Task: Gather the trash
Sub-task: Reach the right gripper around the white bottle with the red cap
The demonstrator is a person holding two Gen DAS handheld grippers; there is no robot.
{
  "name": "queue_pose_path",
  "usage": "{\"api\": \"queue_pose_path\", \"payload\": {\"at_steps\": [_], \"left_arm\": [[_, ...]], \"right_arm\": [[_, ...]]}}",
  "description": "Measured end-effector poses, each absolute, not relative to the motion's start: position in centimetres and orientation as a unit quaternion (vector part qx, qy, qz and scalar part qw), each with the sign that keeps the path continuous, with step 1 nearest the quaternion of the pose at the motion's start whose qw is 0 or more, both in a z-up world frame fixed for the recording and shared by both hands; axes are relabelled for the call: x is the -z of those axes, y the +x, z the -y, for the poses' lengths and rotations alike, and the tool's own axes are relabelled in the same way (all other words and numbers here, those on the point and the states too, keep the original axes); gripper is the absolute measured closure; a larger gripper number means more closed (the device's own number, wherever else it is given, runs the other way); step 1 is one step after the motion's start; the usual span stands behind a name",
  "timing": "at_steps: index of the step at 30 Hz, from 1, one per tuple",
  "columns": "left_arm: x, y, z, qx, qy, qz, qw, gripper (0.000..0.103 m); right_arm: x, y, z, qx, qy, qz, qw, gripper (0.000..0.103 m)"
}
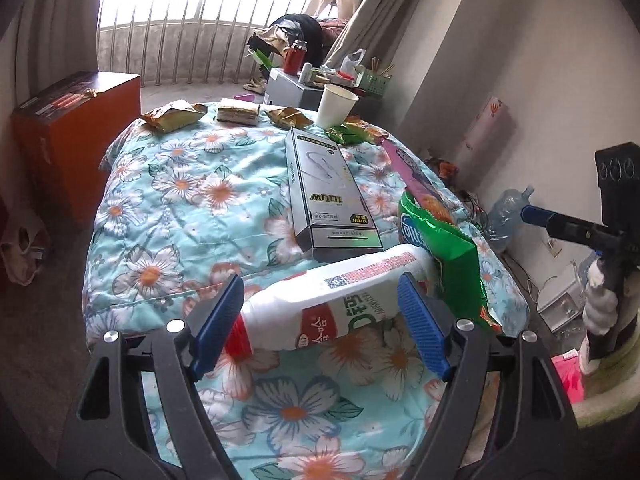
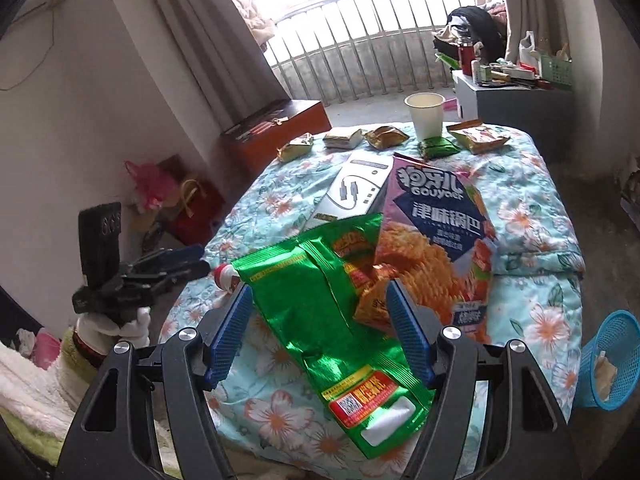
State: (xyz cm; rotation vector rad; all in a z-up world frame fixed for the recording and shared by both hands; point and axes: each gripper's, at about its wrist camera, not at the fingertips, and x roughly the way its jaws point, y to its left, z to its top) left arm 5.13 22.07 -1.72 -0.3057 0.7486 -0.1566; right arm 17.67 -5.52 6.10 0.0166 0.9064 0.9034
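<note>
A white bottle (image 1: 332,300) with a red cap lies on its side on the floral quilt (image 1: 180,200). My left gripper (image 1: 320,322) stands open just in front of it, pads not pressing. A green snack bag (image 2: 320,312) lies between the open fingers of my right gripper (image 2: 320,334), with no pad pressing on it. Behind it are a purple snack bag (image 2: 436,232) and a small orange packet (image 2: 372,300). A silver box (image 1: 328,196), a paper cup (image 1: 336,106) and several small wrappers (image 1: 172,116) lie farther back. A blue mesh basket (image 2: 612,360) stands beside the bed.
An orange-brown box (image 1: 76,140) stands left of the bed, a grey nightstand (image 1: 288,88) with clutter beyond it. A clear water jug (image 1: 508,216) lies on the floor by the wall. Gloved hands (image 2: 112,328) hold both grippers. Red and pink bags (image 2: 176,200) sit on the floor.
</note>
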Motion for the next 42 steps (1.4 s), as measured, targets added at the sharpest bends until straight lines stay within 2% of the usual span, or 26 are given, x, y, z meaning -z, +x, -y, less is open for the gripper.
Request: {"api": "queue_pose_path", "payload": {"at_steps": [2, 8, 13, 17, 20, 27, 33, 37, 42], "left_arm": [[2.3, 4.8, -23.2, 0.062, -0.169, -0.361, 0.915, 0.028], [3.0, 3.0, -27.3, 0.002, -0.227, -0.352, 0.908, 0.029], [3.0, 1.6, -29.9, -0.039, -0.252, -0.345, 0.903, 0.029], [3.2, 0.9, -31.0, -0.048, -0.268, -0.34, 0.9, 0.029], [3.5, 0.4, -31.7, -0.052, -0.281, -0.338, 0.897, 0.029], [4.3, -0.4, -33.1, -0.067, -0.294, -0.336, 0.892, 0.029], [4.2, -1.1, -33.5, -0.077, -0.302, -0.331, 0.891, 0.028], [4.1, -1.6, -33.9, -0.09, -0.308, -0.326, 0.889, 0.029], [4.0, -1.6, -34.4, -0.105, -0.317, -0.318, 0.887, 0.029]], "right_arm": [[-7.3, 17.6, 2.7, -0.454, -0.029, -0.419, 0.786, 0.036], [-7.5, 16.3, -10.3, -0.557, -0.254, -0.417, 0.671, 0.036], [-1.6, 14.5, -18.1, -0.545, -0.437, -0.451, 0.556, 0.036], [3.2, 14.2, -20.2, -0.498, -0.531, -0.478, 0.493, 0.036], [4.8, 14.3, -20.7, -0.464, -0.577, -0.464, 0.486, 0.035], [6.7, 15.0, -21.5, -0.427, -0.587, -0.486, 0.487, 0.036], [7.4, 14.0, -21.5, -0.423, -0.59, -0.469, 0.503, 0.037], [5.3, 13.6, -21.5, -0.452, -0.517, -0.479, 0.547, 0.037], [2.0, 15.7, -19.0, -0.478, -0.338, -0.498, 0.64, 0.038]]}}
